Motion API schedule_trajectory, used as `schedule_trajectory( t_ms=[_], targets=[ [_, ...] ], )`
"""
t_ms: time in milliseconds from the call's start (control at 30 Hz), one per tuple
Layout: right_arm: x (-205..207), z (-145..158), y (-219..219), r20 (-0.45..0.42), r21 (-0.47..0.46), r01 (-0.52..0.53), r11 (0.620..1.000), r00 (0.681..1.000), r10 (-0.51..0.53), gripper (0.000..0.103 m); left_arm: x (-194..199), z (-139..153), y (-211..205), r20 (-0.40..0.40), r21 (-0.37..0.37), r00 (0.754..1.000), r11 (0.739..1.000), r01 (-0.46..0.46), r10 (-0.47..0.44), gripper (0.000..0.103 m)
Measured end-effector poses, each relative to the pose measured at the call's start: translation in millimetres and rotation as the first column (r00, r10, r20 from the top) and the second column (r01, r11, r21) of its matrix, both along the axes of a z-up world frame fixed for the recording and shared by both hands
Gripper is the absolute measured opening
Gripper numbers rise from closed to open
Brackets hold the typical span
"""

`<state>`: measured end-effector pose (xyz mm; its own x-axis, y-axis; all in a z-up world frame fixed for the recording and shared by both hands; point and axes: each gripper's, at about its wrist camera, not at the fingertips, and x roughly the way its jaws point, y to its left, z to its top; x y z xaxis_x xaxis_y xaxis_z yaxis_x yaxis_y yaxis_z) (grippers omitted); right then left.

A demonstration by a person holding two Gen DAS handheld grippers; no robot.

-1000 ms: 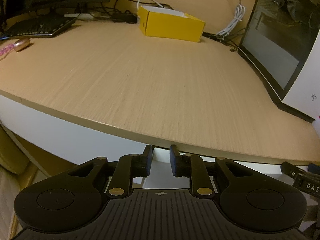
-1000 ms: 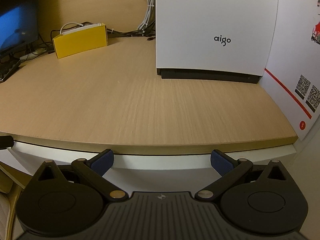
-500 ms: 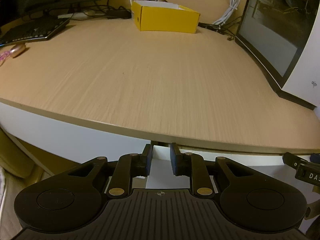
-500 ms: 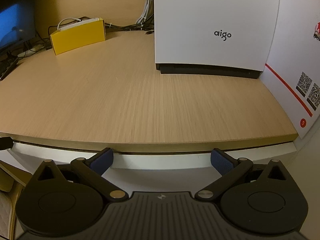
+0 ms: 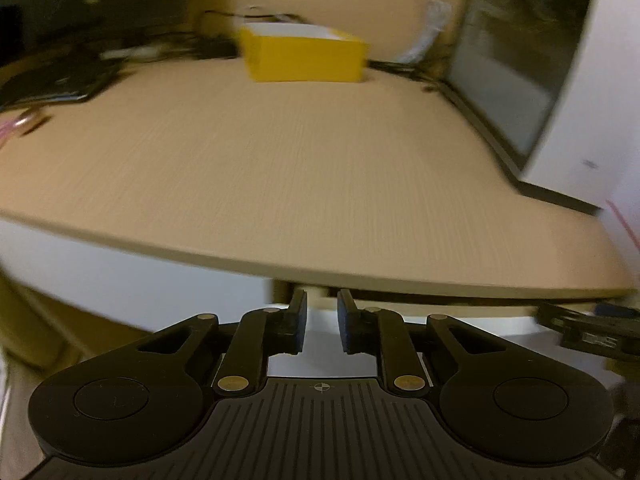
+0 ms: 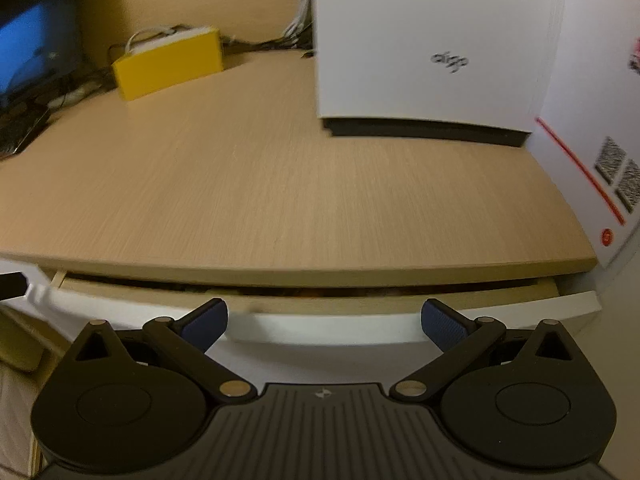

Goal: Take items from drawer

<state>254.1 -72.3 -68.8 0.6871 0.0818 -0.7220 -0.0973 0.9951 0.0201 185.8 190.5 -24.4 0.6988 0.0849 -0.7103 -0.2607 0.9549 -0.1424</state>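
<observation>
- Wood-grain bench (image 6: 280, 184) overhangs a white drawer (image 6: 328, 326), slightly ajar, running crosswise just ahead of both tools.
- Left hand-held gripper (image 5: 322, 330) pinches the drawer front; right hand-held gripper (image 6: 324, 320) waits spread (contents hidden).

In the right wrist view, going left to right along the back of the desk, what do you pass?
Monitor with blue screen → yellow box → white aigo computer case → white carton with QR codes.
</observation>
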Motion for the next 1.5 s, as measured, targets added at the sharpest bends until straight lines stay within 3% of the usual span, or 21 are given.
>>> schedule_trajectory(
  t_ms=[300,567,667,1100,1500],
  targets=[
    [11,-6,-4,-0.003,-0.039,0.022,0.999,1.000,-0.022,0.103,37,-11,-55,-0.035,0.026,0.986,0.987,0.161,-0.160,0.018],
    [9,-4,-4,-0.040,-0.058,0.016,0.998,0.999,-0.019,0.103,50,-25,-70,-0.082,0.028,0.981,0.984,0.176,-0.173,0.018],
    [0,-4,-6,-0.035,-0.056,0.017,0.998,0.999,-0.019,0.103,42,-27,-66,-0.088,-0.001,0.984,0.988,0.155,-0.154,0.019],
    [-53,0,-13,-0.046,-0.048,0.018,0.999,0.999,-0.020,0.103,-11,-25,-84,-0.101,0.018,0.985,0.989,0.145,-0.142,0.019],
    [-99,6,-22,-0.083,-0.022,-0.063,0.998,0.995,0.061,0.103,-42,-22,-88,-0.119,0.017,0.977,0.984,0.180,-0.176,0.018]
  ],
)
